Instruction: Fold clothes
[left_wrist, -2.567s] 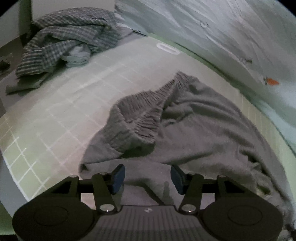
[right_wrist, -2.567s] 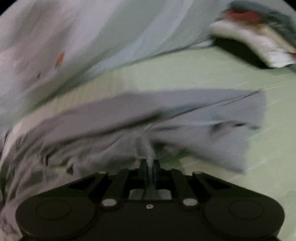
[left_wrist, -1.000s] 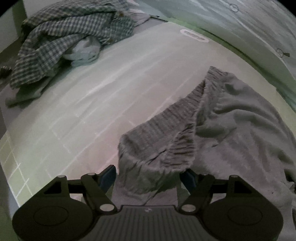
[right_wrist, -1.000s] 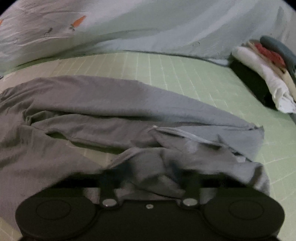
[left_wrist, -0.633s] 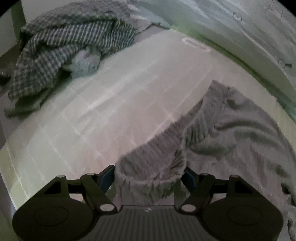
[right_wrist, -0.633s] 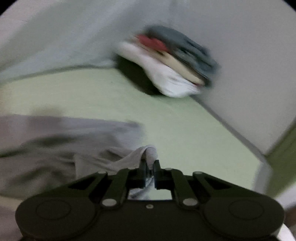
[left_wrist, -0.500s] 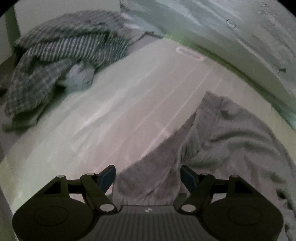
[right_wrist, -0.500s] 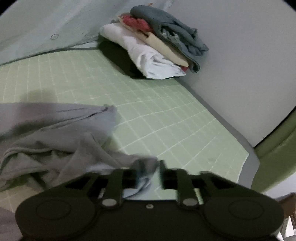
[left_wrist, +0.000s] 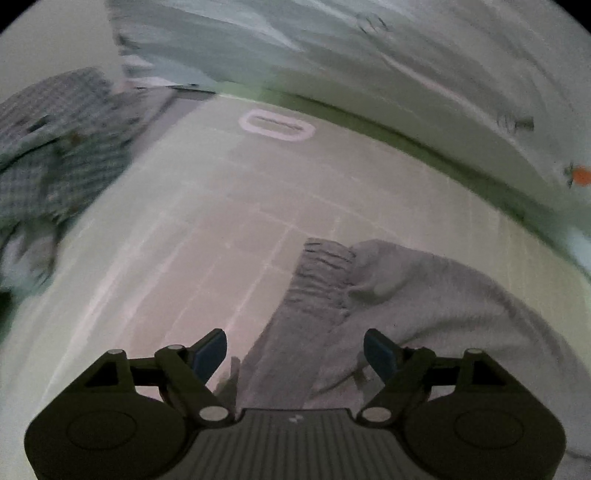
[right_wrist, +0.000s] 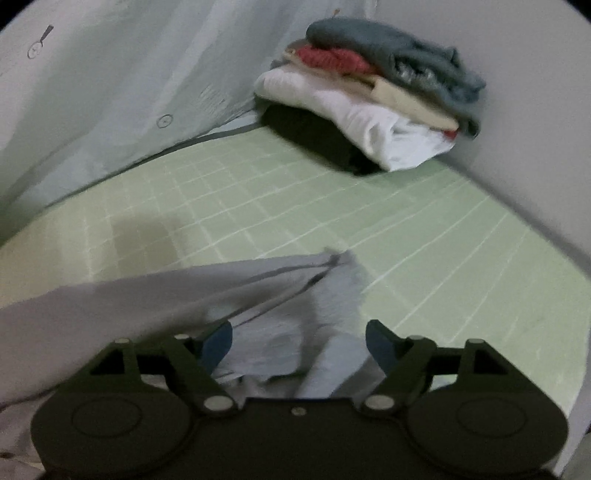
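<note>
Green gridded mat (right_wrist: 424, 236), folded stack (right_wrist: 373, 96), grey trousers (left_wrist: 424, 295), both tools wide apart.

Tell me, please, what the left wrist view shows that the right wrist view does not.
Only the left wrist view shows the plaid shirt heaped at far left, the white oval mark on the mat, the orange print on the sheet, and the ribbed waistband.

Only the right wrist view shows the folded stack in the far corner and the hem of a leg.

Both show the grey pants on the grid mat, the pale sheet behind, and a gripper with fingers spread, left gripper and right gripper, gripping nothing.
</note>
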